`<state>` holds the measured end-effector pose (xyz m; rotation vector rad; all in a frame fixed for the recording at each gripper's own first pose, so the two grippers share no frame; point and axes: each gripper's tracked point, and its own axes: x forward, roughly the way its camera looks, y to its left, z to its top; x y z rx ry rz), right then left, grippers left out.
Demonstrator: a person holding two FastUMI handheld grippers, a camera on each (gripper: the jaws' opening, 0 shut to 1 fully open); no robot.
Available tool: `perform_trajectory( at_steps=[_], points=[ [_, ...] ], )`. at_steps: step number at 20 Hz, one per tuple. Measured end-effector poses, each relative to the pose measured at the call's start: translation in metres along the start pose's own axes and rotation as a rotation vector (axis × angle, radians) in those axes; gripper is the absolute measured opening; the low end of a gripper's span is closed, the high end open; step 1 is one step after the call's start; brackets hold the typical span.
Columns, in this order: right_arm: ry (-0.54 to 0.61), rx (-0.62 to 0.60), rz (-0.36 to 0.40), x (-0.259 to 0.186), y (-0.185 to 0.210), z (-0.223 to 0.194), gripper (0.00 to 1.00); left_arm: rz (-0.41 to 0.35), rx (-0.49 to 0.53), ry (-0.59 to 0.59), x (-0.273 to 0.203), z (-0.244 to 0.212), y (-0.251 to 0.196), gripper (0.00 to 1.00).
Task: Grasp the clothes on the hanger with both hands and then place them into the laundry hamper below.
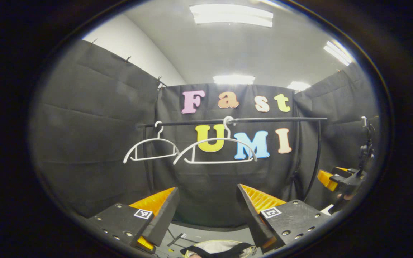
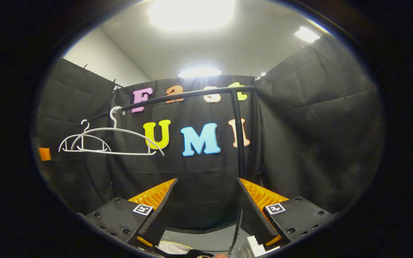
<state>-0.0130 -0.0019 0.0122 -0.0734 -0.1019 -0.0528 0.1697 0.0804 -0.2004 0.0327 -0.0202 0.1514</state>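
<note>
**Tongs released, hangers bare, clothes down in the hamper**

Left tongs [image 1: 208,215] in the left gripper view stand released, fingers wide apart with nothing between them. Ahead I see two white hangers [image 1: 215,150] on the rail [image 1: 264,119], both bare. Low between my fingers sits the hamper [image 1: 221,247], its pale rim showing, with dark clothes [image 1: 235,248] lying across it. At the right edge I see the right tongs [image 1: 330,179], held by a hand [image 1: 344,196].

Right tongs [image 2: 206,213] in the right gripper view are released too, gripping nothing. Both hangers [image 2: 117,141] hang to my left on the rail [image 2: 177,96], overlapping. At the bottom edge I see the hamper [image 2: 172,247] and a dark strip of clothes [image 2: 192,253].
</note>
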Motion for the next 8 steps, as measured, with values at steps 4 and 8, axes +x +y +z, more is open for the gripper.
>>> perform_trajectory(
  at_steps=[4,8],
  points=[
    [0.010,-0.015,-0.012,-0.001,0.002,-0.004,0.98,-0.008,-0.055,-0.009,0.005,-0.008,0.007,0.94],
    [0.021,0.002,-0.033,-0.008,0.000,-0.005,0.98,0.000,-0.047,-0.032,0.007,-0.010,0.019,0.92]
  ],
)
